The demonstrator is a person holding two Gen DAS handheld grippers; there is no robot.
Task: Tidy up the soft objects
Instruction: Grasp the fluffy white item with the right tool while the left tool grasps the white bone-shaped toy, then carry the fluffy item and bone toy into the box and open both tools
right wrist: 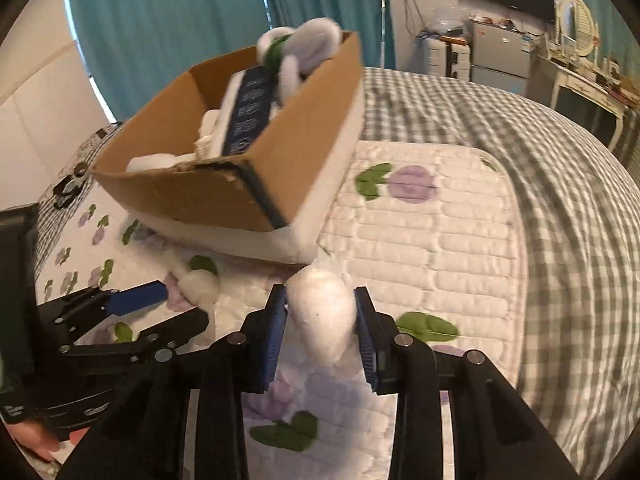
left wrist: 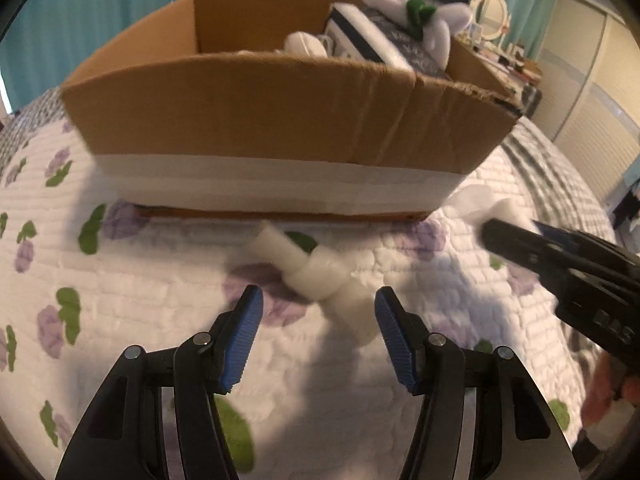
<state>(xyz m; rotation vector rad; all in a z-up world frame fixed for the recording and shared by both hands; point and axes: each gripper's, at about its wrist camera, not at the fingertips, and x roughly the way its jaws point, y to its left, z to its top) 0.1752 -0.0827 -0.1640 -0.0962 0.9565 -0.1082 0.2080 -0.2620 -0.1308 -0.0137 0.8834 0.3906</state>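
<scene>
Left tool (left wrist: 319, 334): blue pads spread wide apart, gripping nothing, low over the quilt, just short of the white knotted piece.
White knotted piece (left wrist: 320, 276): lies on the quilt between the left tool and the box, near the box's front wall; its long axis runs diagonally, one end toward the box at upper left, the other toward the tool at lower right.
Cardboard box (left wrist: 248, 120): stands ahead of both tools, a white band along its base; inside are a dark blue and white packet (right wrist: 250, 110), a white plush with a green middle (left wrist: 416, 12) on top, and smaller white soft things.
Right tool (right wrist: 320, 332): closed on a white fluffy lump (right wrist: 322, 312), held just beside the box's near corner.
Surface: a bed, white quilt with purple flowers and green leaves (right wrist: 432, 240) over a grey checked cover.
Room: teal curtains behind; dressing table with an oval mirror (right wrist: 580, 20) at far right.
</scene>
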